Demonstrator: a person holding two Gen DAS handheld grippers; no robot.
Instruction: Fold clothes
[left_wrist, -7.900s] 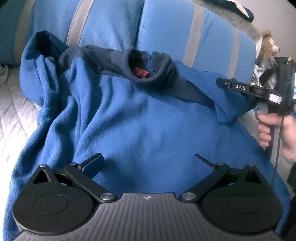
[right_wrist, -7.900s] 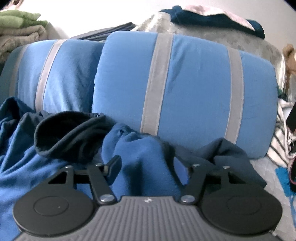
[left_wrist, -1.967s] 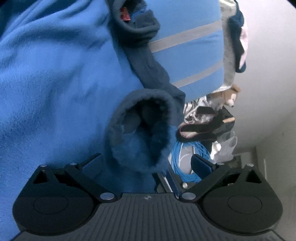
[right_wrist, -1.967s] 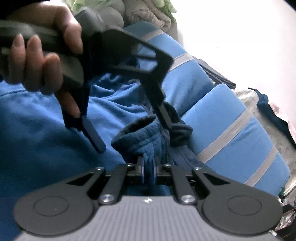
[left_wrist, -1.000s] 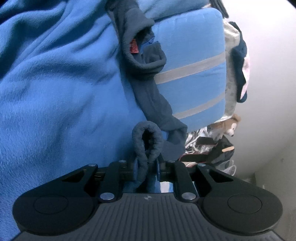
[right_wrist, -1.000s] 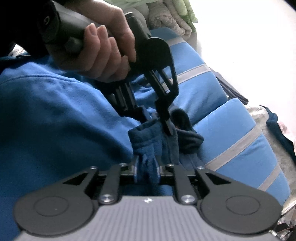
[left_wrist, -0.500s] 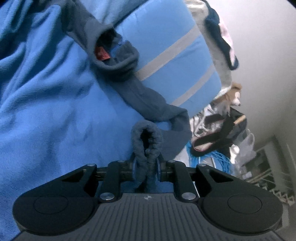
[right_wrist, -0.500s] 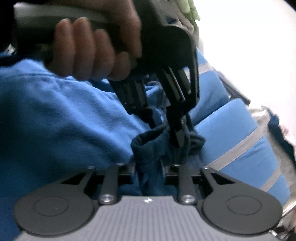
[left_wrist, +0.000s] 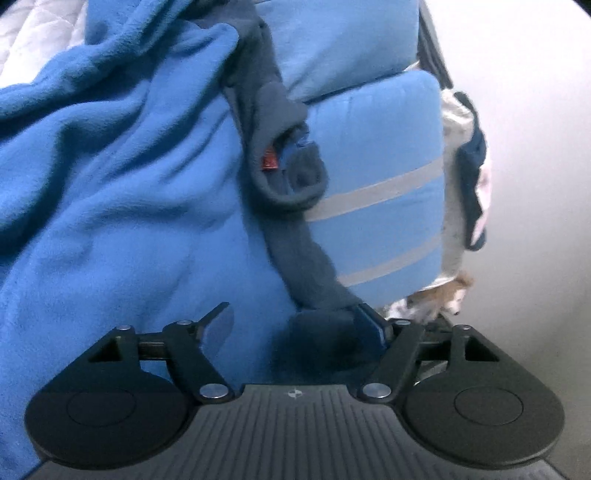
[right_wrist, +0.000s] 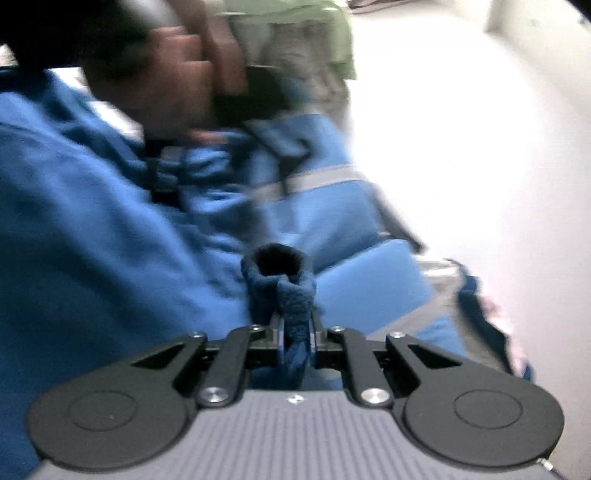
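Lying rumpled: blue fleece (left_wrist: 122, 206), navy collar (left_wrist: 284, 173), red tag (left_wrist: 269, 161).

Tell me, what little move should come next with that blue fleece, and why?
Probably the right hand-held gripper, pinching the dark cuff, should carry the sleeve across the blue fleece. The left hand-held gripper has just been opening; the cuff lies loose between its fingers.
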